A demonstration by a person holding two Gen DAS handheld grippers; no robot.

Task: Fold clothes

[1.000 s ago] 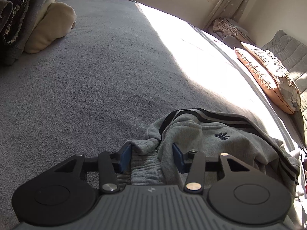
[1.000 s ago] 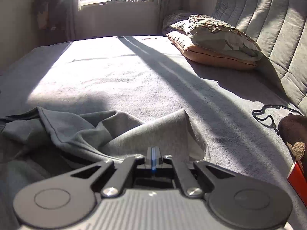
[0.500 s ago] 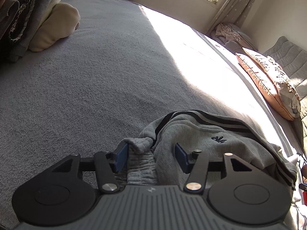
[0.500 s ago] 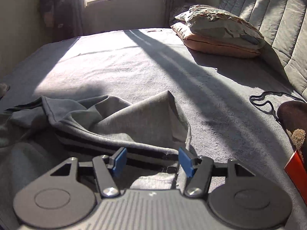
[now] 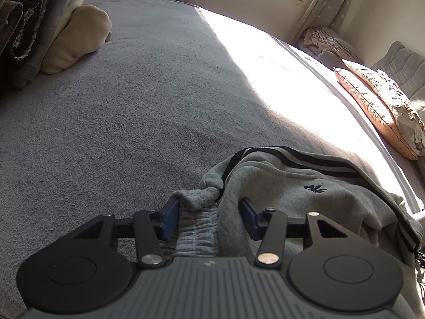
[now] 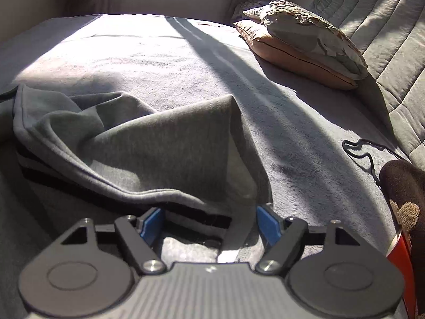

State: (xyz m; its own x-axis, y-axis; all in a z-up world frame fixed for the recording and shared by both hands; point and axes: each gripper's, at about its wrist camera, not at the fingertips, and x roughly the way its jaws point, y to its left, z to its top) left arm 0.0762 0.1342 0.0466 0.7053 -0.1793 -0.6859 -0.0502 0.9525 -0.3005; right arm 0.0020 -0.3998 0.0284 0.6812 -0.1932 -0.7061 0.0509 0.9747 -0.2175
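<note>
Grey sweatpants (image 5: pixel 297 186) with black side stripes and a small dark logo lie crumpled on the grey bed cover. My left gripper (image 5: pixel 209 219) is open, its blue pads either side of the bunched waistband. In the right wrist view the same sweatpants (image 6: pixel 138 143) lie folded over in loose creases. My right gripper (image 6: pixel 209 224) is open wide, its blue pads either side of the striped edge, with cloth lying between them.
The grey bed cover (image 5: pixel 148 101) stretches ahead. A pile of folded clothes (image 5: pixel 47 34) sits at the far left. Orange and patterned pillows (image 6: pixel 305 45) lie against the padded headboard (image 6: pixel 385 26). A black cord (image 6: pixel 361 151) and a brown cloth (image 6: pixel 403 186) lie at the right.
My right gripper has gone from shut on the cloth to wide open, and the cloth has dropped onto the bed. My left gripper has opened a little wider over the waistband.
</note>
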